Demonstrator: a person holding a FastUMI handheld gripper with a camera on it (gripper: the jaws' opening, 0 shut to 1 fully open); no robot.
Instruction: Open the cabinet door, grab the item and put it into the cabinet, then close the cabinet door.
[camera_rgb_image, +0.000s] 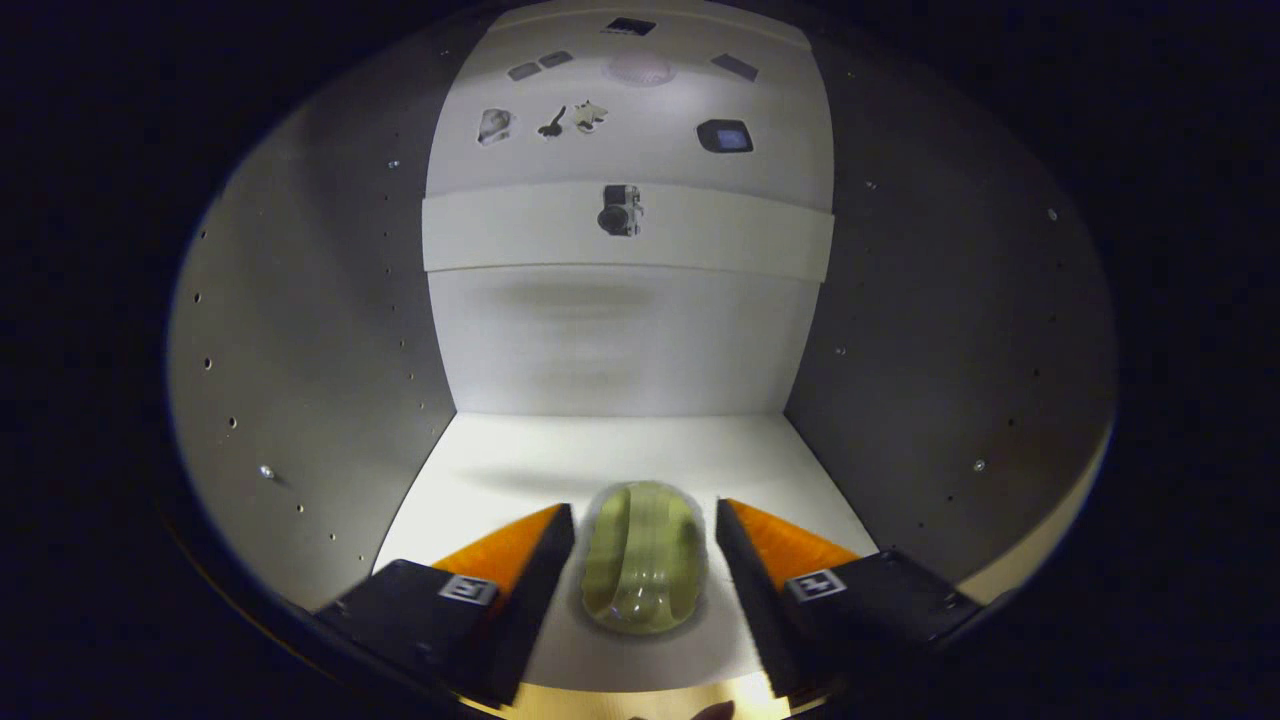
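Judging from the lower middle of the frame, your item (645, 558) already lies on the cabinet floor (560, 455) between the released tool's (645, 525) fingers, leaving you withdrawal and door closing.

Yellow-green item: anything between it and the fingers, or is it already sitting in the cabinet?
Nothing visible is in the way. The yellow-green item lies on the cabinet floor, inside the cabinet, between the open fingers with a gap on each side. Neither finger touches it.
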